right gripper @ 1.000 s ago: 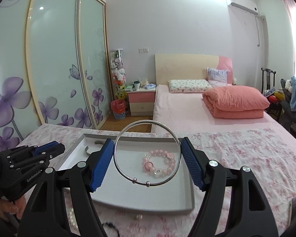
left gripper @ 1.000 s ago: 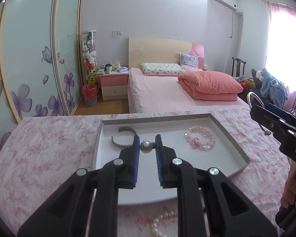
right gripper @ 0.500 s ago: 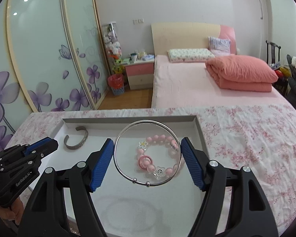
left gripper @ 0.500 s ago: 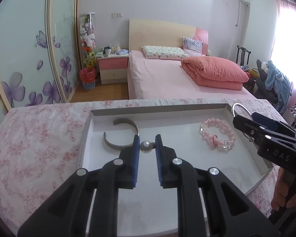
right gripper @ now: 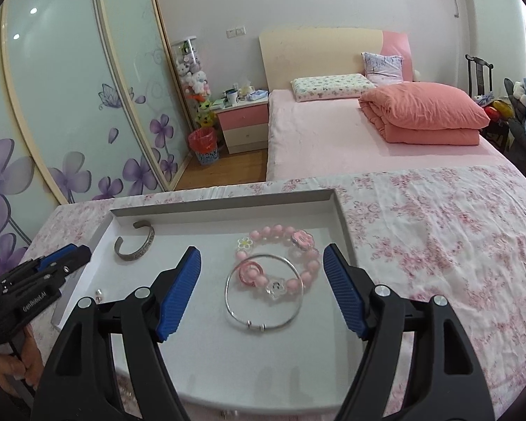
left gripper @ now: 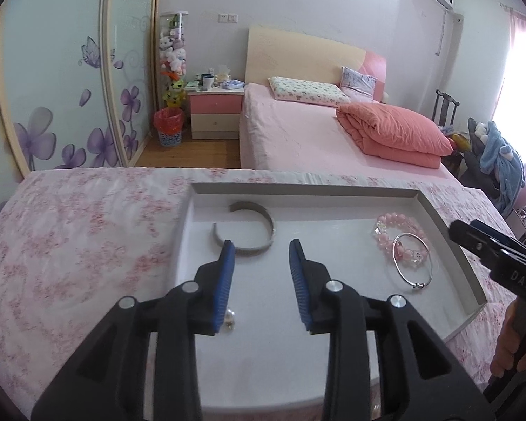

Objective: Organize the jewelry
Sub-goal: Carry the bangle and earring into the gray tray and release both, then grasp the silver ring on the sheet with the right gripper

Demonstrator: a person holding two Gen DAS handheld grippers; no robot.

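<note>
Both grippers hang over the tray [right gripper: 340, 210], jaws apart and empty. The bangle [right gripper: 264, 293] lies overlapping the pink bracelet [right gripper: 280, 245], the cuff [left gripper: 249, 226] sits apart, and a pearl earring [left gripper: 230, 315] lies under the left gripper [left gripper: 261, 273], seemingly just let go.

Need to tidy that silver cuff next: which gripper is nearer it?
Left. The left gripper hovers open just beside the silver cuff; the right gripper is across the tray, over the thin bangle.

Left tool [left gripper: 261, 245] and right tool [right gripper: 262, 254]: black plastic frames, ribbed blue pads, silver screws. White lettering is printed on the bodies. Bare skin is seen at the grips.
</note>
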